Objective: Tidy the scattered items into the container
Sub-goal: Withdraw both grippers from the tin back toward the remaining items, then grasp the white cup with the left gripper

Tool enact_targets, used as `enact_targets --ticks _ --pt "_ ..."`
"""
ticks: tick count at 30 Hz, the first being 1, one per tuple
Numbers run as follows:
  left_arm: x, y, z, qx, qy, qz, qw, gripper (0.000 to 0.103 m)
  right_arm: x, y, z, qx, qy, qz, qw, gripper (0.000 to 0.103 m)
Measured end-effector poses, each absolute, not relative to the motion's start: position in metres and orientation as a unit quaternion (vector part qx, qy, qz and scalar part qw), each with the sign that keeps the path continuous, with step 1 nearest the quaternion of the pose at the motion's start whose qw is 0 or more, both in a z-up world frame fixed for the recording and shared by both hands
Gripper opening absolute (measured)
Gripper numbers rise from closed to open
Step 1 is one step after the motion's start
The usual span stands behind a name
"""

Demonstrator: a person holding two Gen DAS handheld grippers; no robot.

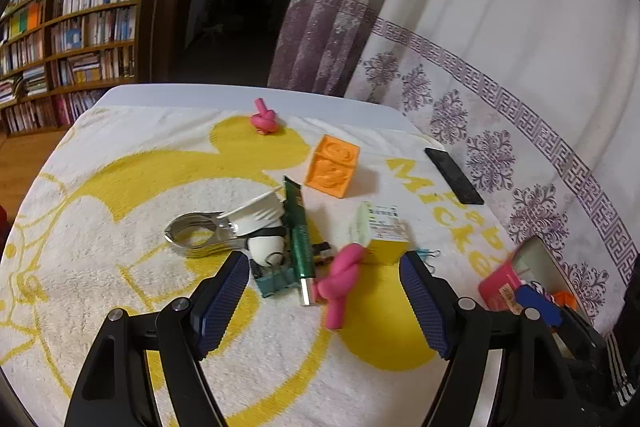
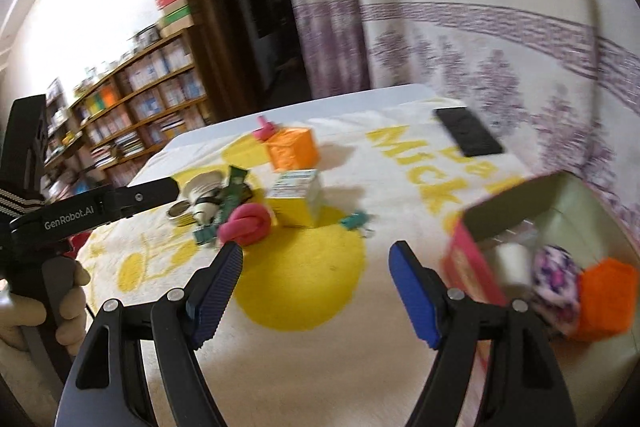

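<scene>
"GenRobot.AI" marks left claw (image 2: 160,193); towel (image 2: 320,347) reads "Mick".

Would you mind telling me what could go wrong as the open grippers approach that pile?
1. The near pink knot lies against the green tube and yellow box; closing the left gripper there may drag neighbours along.
2. The container sits near the towel's edge; the right gripper could nudge it.

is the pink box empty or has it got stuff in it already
Not empty. The open pink cardboard box already holds an orange block, a purple-and-white patterned ball and a white item, too blurred to identify.
</scene>
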State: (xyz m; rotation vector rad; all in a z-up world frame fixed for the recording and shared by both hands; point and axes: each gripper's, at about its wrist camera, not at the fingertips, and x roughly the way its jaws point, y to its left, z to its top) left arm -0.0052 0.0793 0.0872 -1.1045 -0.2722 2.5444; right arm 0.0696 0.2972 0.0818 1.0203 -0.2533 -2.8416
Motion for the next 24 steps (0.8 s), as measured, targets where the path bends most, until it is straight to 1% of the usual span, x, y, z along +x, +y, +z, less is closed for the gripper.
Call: enact_targets --ticks 4,9,12,16,19,24 --pt "-0.013 0.073 0.081 -0.396 -0.100 0.898 0.167 0.079 0.043 0.295 0.071 0.352 -0.086 -0.929 0.078 0.079" --pt "-0.022 0.069 0.071 -0.402 -0.098 0.897 0.156 0.079 0.010 0.303 0.050 0.385 -0.100 -0.915 0.063 0.067" --pt "-0.028 0.067 0.064 -0.408 -0.097 0.895 0.148 0.079 -0.006 0.302 0.043 0.401 -0.080 -0.912 0.044 0.061" --pt "-0.035 0.062 0.052 -0.422 -0.100 0.890 0.140 0.079 -0.024 0.296 0.034 0.415 -0.035 -0.909 0.026 0.059" --pt "-0.038 0.058 0.046 -0.429 -0.103 0.888 0.132 0.079 -0.035 0.300 0.023 0.429 -0.034 -0.902 0.022 0.056" --pt "-0.043 0.050 0.039 -0.435 -0.109 0.885 0.124 0.079 -0.044 0.302 0.010 0.449 -0.036 -0.893 0.017 0.040"
